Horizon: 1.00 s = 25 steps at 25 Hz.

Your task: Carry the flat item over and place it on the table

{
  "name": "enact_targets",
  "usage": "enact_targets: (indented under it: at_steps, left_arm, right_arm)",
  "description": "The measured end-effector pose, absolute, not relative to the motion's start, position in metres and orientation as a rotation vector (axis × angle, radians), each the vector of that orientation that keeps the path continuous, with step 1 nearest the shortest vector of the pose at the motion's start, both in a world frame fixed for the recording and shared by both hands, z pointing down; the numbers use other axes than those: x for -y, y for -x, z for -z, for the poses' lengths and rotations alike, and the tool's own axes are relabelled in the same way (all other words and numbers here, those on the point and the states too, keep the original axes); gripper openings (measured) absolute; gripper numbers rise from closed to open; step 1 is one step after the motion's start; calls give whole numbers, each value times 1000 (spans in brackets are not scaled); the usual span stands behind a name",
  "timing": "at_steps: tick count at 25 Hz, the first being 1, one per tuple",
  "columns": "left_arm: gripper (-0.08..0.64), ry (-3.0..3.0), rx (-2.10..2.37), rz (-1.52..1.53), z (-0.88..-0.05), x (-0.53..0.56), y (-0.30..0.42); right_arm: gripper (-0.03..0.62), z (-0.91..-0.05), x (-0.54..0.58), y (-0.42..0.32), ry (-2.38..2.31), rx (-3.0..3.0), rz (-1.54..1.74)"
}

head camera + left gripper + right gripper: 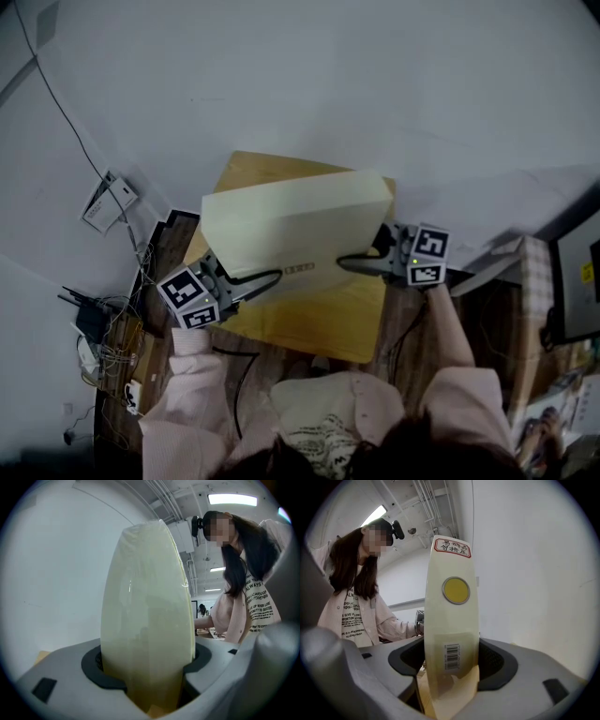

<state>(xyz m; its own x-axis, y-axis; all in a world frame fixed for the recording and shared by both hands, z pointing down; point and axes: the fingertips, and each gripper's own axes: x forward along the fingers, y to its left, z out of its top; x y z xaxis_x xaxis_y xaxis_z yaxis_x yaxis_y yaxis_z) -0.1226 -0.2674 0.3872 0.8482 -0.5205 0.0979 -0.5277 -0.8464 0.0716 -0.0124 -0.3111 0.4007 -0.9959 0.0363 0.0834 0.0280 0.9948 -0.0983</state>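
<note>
Over wooden table (309, 328), flat cream box (295, 225), ends clamped by left gripper (267, 278), right gripper (352, 264)

Both pink-sleeved arms (187, 370) are reaching forward; the left grey two-jaw gripper (267, 278) and right grey two-jaw gripper (349, 263) are clamping opposite ends of the flat cream box (295, 220).

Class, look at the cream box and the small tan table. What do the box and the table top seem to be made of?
Box: probably cardboard, cream, glossy, perhaps film-wrapped; light streaks shine on its edge and a barcode label is stuck on. Table: looks like light wood or veneer, matt; its tan top shows no glare.
</note>
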Motion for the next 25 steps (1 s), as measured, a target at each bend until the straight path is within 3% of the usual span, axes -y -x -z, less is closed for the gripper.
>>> enact_targets:
  at_steps: [25]
  left_arm:
    - [341,-2932,809,-100,-458,319,136]
  right_arm:
    - [318,-468,359,27,8,3043,-109]
